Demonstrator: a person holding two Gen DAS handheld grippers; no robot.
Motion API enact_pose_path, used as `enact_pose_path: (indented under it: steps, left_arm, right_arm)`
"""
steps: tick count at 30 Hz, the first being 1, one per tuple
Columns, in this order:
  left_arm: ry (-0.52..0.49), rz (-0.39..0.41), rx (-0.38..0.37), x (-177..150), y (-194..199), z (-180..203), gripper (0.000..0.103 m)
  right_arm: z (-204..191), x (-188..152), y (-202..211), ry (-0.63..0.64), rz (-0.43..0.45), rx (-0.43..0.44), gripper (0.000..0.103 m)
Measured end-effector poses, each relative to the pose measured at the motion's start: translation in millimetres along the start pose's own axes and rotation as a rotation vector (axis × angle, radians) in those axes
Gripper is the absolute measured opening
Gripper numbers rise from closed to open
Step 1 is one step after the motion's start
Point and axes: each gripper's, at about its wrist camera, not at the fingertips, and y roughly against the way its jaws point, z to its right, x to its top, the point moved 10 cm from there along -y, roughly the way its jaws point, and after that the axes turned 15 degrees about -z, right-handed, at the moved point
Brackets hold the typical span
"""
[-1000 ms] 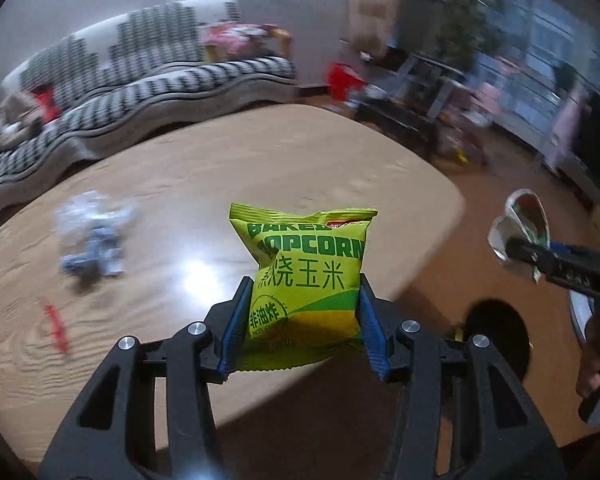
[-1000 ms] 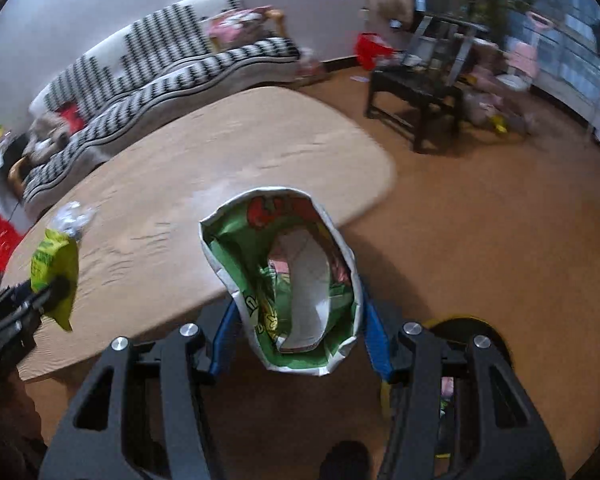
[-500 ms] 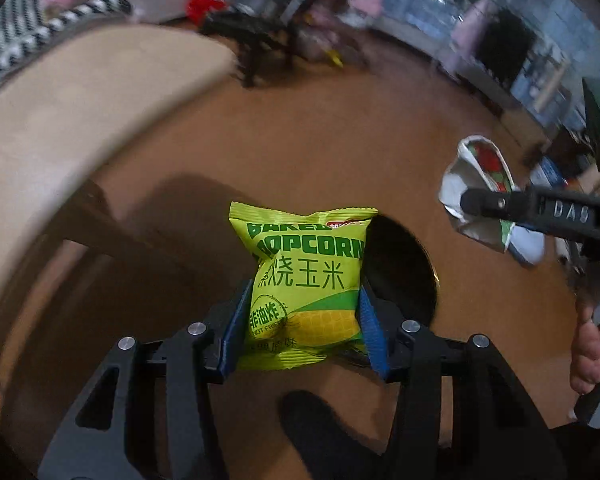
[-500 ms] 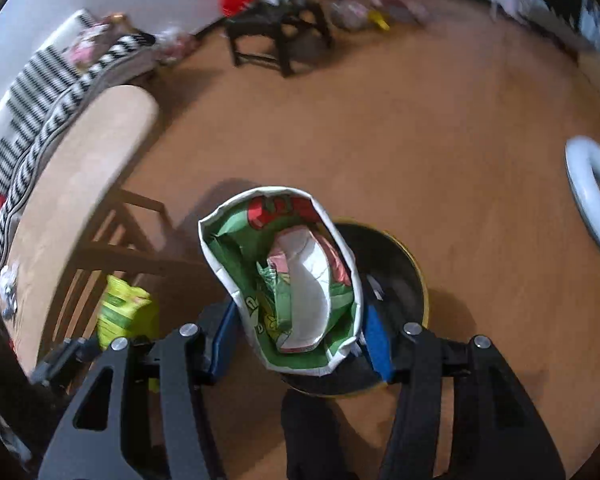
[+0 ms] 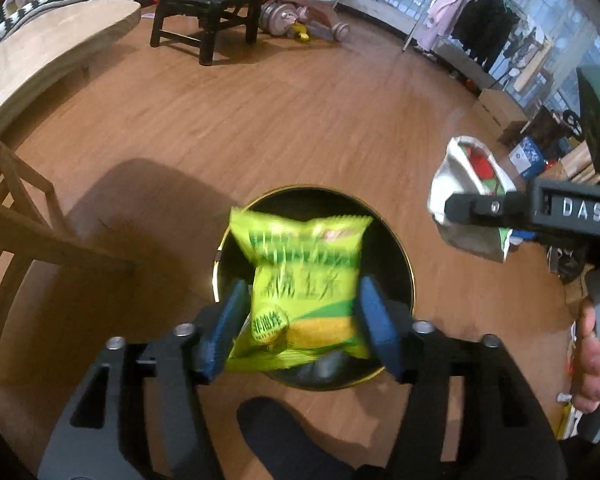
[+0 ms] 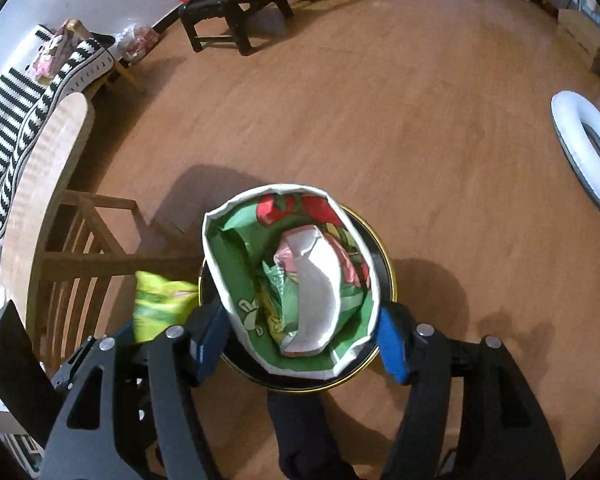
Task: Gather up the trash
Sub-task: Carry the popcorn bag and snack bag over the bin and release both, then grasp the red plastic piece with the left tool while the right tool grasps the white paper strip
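Observation:
My left gripper [image 5: 300,320] is over a round black bin with a gold rim [image 5: 388,232] on the floor. A yellow-green popcorn bag [image 5: 304,280] sits between its blue pads, blurred, with gaps at both sides. My right gripper [image 6: 302,334] holds an open green-and-white snack bag [image 6: 292,280] over the same bin [image 6: 386,264]. The popcorn bag also shows at the left in the right wrist view [image 6: 160,300]. The right gripper with its bag shows at the right in the left wrist view [image 5: 472,204].
A wooden table [image 5: 40,52] with slatted legs stands to the left. A black stool [image 5: 204,8] and toys are farther back. A white ring [image 6: 584,148] lies on the floor at right. A striped sofa [image 6: 16,108] is behind the table.
Both grippers swung from the table to over the bin. The left jaws have spread and the popcorn bag now looks loose and blurred between them.

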Motion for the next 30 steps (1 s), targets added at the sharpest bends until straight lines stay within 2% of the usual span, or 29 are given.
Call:
enact_pose_path:
  steps: [3, 9, 12, 15, 20, 22, 24, 30]
  left_arm:
    - [0.004, 0.009, 0.000, 0, 0, -1, 0.077]
    - [0.037, 0.029, 0.031, 0, 11, -17, 0.084]
    - [0.075, 0.059, 0.055, 0, 34, -42, 0.088]
    - [0.124, 0.097, 0.096, -3, 64, -78, 0.088]
    - [0.258, 0.185, 0.151, -24, 138, -150, 0.090]
    - [0.309, 0.230, 0.203, -40, 175, -184, 0.090]
    - [0.355, 0.265, 0.237, -56, 204, -214, 0.090]
    - [0.542, 0.326, 0.361, -136, 285, -315, 0.091]
  right_arm:
    - [-4, 1, -5, 0.004, -0.009, 0.000, 0.068]
    - [-20, 5, -1, 0.025, 0.013, -0.016, 0.073]
    - [-44, 8, 6, 0.079, 0.052, -0.037, 0.077]
    - [-84, 8, 17, 0.156, 0.102, -0.025, 0.077]
    - [-186, -4, 40, 0.335, 0.197, 0.027, 0.079]
    - [-238, -19, 50, 0.428, 0.241, 0.059, 0.081]
    - [-278, -33, 53, 0.494, 0.248, 0.090, 0.082]
    - [-409, -92, 46, 0.690, 0.248, 0.185, 0.083]
